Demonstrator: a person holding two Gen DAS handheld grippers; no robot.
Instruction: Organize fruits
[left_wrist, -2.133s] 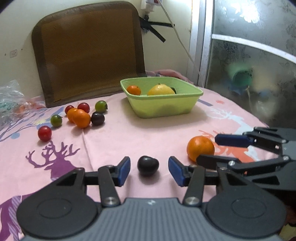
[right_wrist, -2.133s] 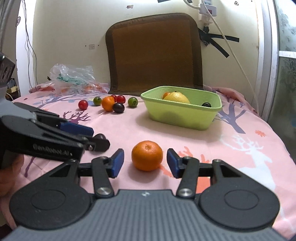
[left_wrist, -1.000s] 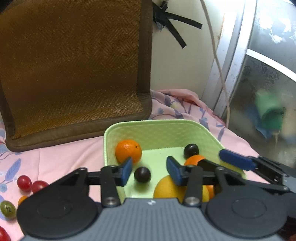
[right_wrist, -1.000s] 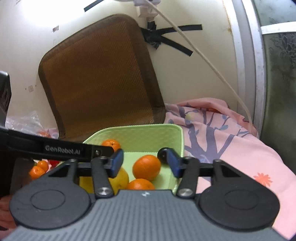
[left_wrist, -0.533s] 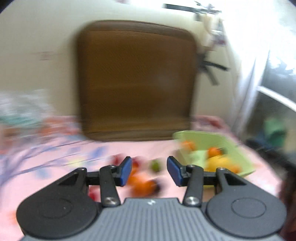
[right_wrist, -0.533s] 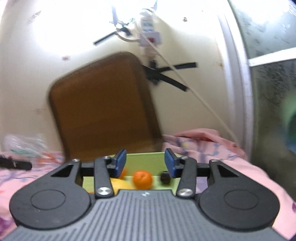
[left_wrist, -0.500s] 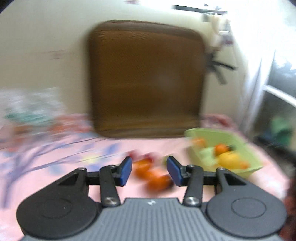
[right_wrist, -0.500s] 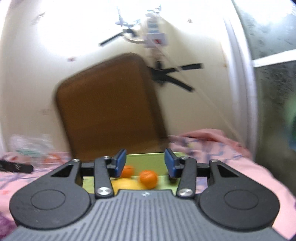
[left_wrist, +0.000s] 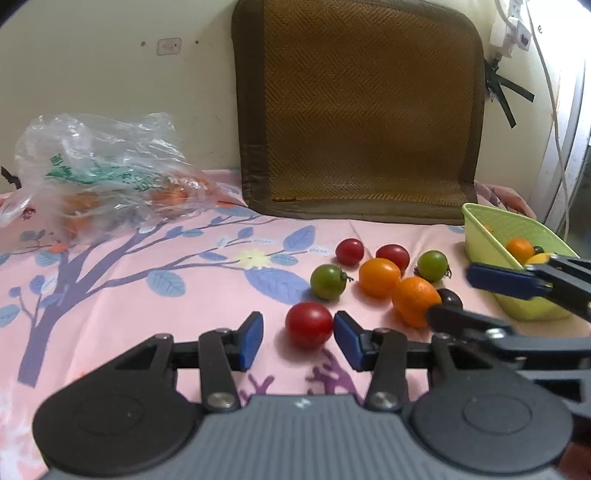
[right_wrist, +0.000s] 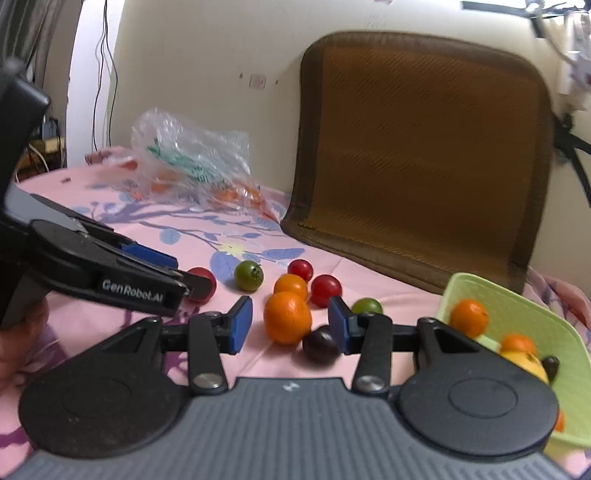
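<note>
Between the blue pads of the left gripper (left_wrist: 298, 336), which stand wide apart, sits a red cherry tomato (left_wrist: 309, 325) on the pink printed tablecloth (left_wrist: 147, 295); its right side lies at the right pad, though contact cannot be confirmed. The right gripper (right_wrist: 290, 325) is likewise spread wide, holding nothing, with an orange mandarin (right_wrist: 288, 316) framed between its pads and a dark plum-coloured tomato (right_wrist: 320, 345) just beside the right pad.

Beyond these two fruits lies the loose cluster on the cloth: a second orange fruit (left_wrist: 379, 277), two green tomatoes (left_wrist: 327, 281) (left_wrist: 433, 266) and two further red tomatoes (left_wrist: 349, 251) (left_wrist: 393, 255), all close together, some touching.

To the right stands the green basket (left_wrist: 491, 225), holding mandarins (right_wrist: 469, 317) and a yellow fruit (right_wrist: 524, 361) (a dark fruit also shows at its near edge). In the left wrist view the right gripper's fingers cross in front of the basket.

At the back, a brown woven cushion (left_wrist: 362, 110) leans upright against the wall. To the left lies a crumpled clear plastic bag (left_wrist: 99, 166), contents blurred.
</note>
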